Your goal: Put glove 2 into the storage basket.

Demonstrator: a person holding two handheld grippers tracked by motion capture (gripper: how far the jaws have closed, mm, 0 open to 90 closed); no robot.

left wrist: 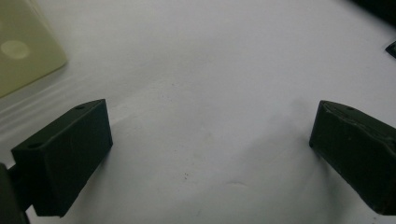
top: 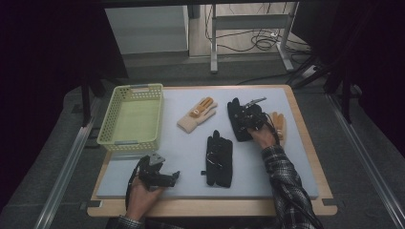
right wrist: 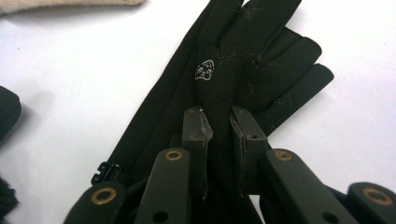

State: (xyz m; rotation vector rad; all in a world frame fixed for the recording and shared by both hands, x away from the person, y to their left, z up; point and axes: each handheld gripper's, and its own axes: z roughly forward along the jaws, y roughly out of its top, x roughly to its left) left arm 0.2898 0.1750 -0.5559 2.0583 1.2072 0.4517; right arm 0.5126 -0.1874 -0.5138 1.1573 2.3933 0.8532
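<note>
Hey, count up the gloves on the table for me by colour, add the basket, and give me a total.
Black gloves: 2, one under the right claw at the far right, one lying nearer the middle.
Beige-and-orange gloves: 2, one near the basket, one partly hidden behind the right hand.
Yellow-green baskets: 1.
Total: 5.

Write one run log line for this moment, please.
right gripper: shut on black glove | left gripper: open, holds nothing | basket: empty
</note>
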